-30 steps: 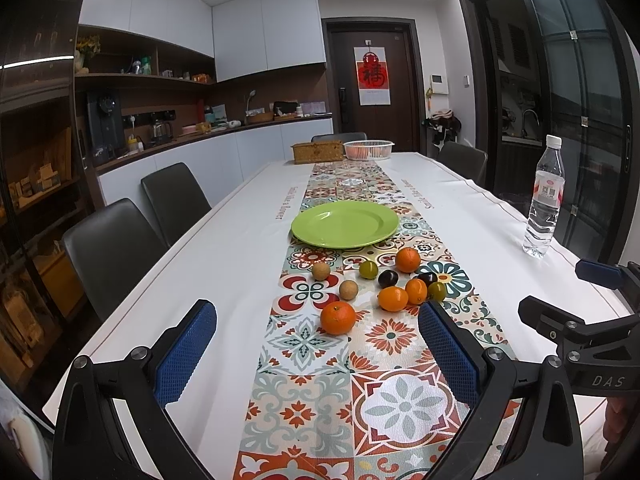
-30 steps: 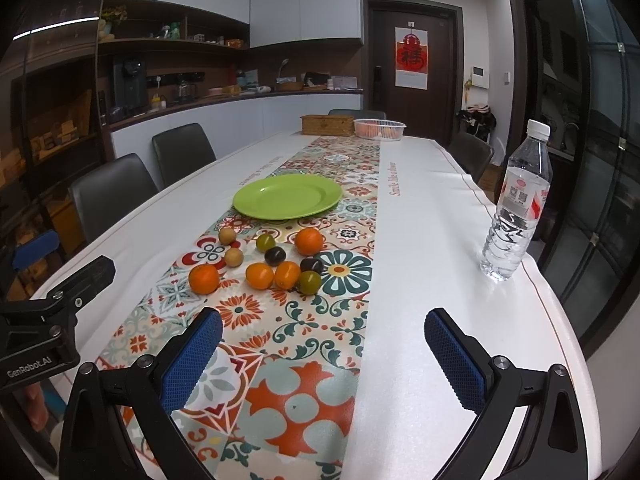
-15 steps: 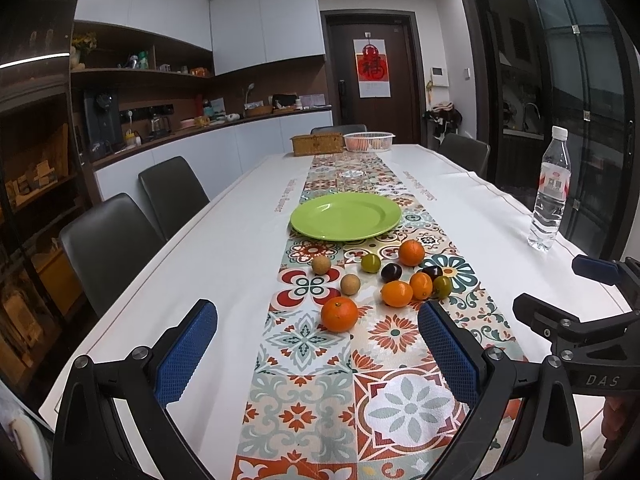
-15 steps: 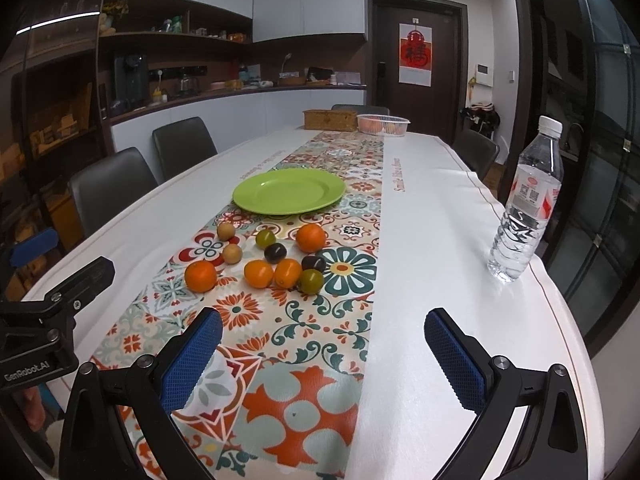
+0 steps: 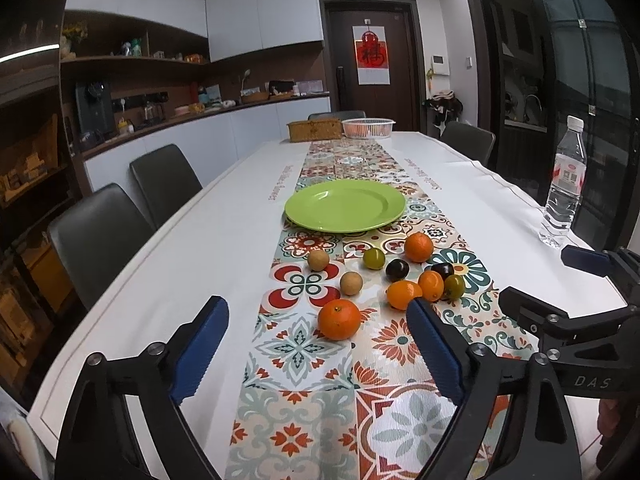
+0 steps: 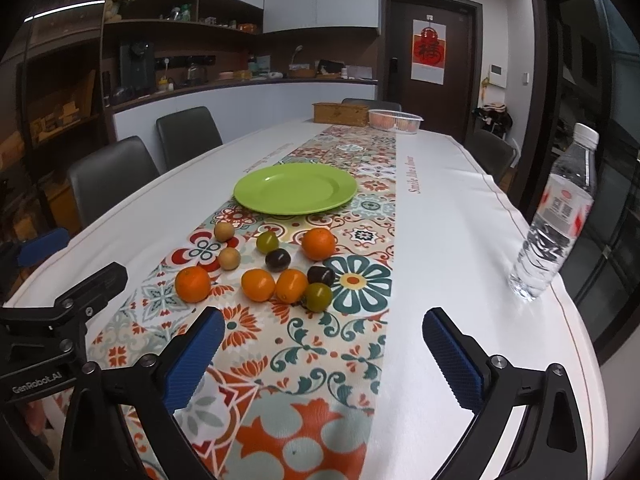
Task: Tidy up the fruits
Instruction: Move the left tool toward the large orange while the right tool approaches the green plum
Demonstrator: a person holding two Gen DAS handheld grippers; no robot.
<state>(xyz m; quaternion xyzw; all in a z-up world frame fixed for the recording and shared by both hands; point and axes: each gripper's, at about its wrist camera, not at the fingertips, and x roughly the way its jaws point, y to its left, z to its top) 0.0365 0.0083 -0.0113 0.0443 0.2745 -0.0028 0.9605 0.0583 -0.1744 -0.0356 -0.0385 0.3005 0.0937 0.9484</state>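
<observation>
Green plate (image 5: 345,206), orange fruits (image 5: 339,319), floral, perhaps tiled, runner (image 5: 304,364).

A home dining room: a long table (image 5: 224,248) with a patterned runner (image 5: 320,360), dark chairs (image 5: 164,184) at 9 o'clock, a counter (image 5: 208,114) and shelves (image 5: 132,60) at 11, a door (image 5: 372,60) at 12.

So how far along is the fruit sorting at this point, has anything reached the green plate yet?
Nothing is done: the round green plate is bare. All the small fruits lie loose on the patterned table runner. In hand: nothing. The left gripper is closing its fingers with the nearest orange mandarin ahead of them, untouched. The right gripper is open, holding nothing. Every fruit is left to move.
</observation>
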